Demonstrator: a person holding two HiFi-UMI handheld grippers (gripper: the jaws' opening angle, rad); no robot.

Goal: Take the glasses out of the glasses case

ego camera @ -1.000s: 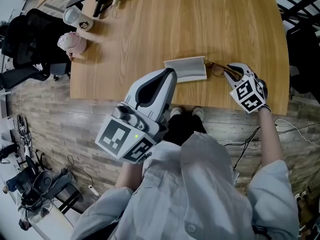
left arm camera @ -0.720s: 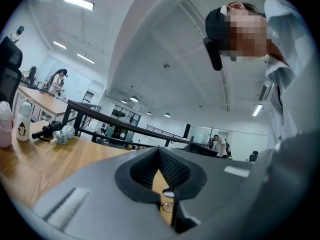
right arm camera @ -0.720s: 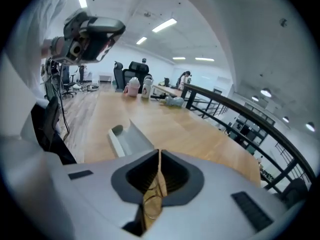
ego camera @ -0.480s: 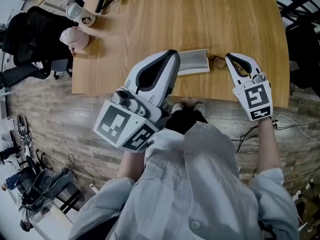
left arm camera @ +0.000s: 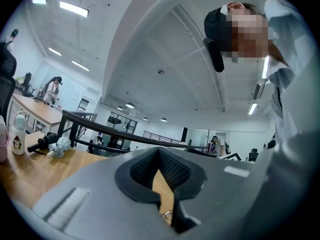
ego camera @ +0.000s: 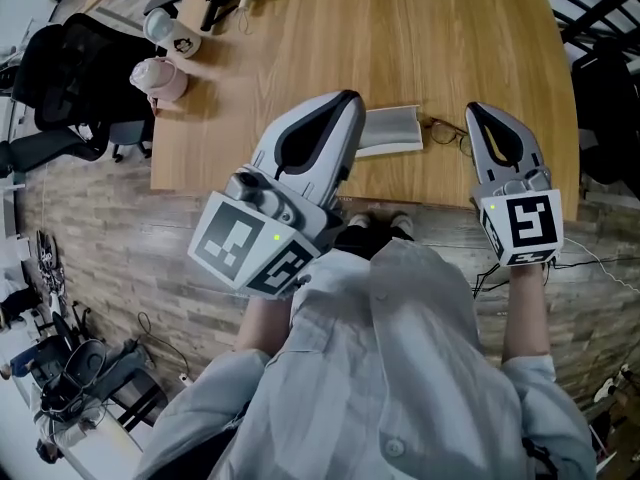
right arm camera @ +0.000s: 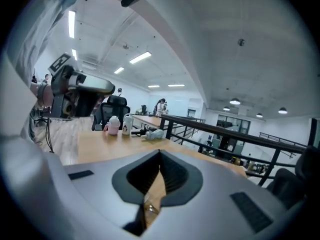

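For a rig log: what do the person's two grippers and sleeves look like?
Both the left gripper and right gripper have smooth light-grey shells with black ribbed inner pads. Each carries a cube of black-and-white square markers with a small green light. Sleeves are pale grey.

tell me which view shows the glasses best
The head view: the glasses lie in plain sight on the table, between the glasses case and the right claw. Each gripper view shows only a sliver of frame through its own claw's gap.

The left hand-held gripper covers the left end of the glasses case at the surface front edge; the right hand-held gripper hides part of the glasses.
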